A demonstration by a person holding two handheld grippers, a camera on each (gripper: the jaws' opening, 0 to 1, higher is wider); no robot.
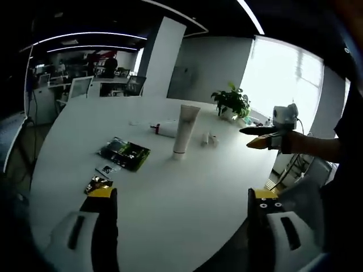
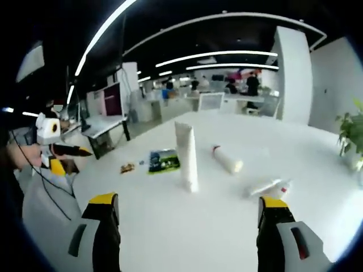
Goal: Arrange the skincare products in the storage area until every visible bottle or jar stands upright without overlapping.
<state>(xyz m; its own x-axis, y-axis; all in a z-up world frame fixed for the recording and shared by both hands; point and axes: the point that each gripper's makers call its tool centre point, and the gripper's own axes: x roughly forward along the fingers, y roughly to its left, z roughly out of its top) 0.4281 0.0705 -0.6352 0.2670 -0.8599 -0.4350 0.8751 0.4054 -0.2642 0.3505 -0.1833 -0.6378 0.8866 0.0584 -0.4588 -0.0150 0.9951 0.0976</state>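
A tall white tube (image 1: 186,129) (image 2: 187,156) stands upright on its cap near the middle of the white table (image 1: 187,192) (image 2: 187,226). Behind it a white bottle with a red cap (image 1: 163,130) (image 2: 228,160) lies on its side. Two small tubes (image 1: 210,139) (image 2: 267,187) lie close together beside them. My left gripper (image 1: 182,194) is open above the near table edge, well short of the products. My right gripper (image 2: 187,201) is open too, holding nothing. The right gripper (image 1: 252,137) comes into the left gripper view from the right; the left gripper (image 2: 72,156) hangs off the table's left side.
A green packet (image 1: 125,153) (image 2: 163,160) lies flat near the tube, with small sachets (image 1: 97,184) (image 2: 127,168) beside it. A potted plant (image 1: 231,102) (image 2: 354,133) stands at the table's far edge. Desks, chairs and people fill the office behind.
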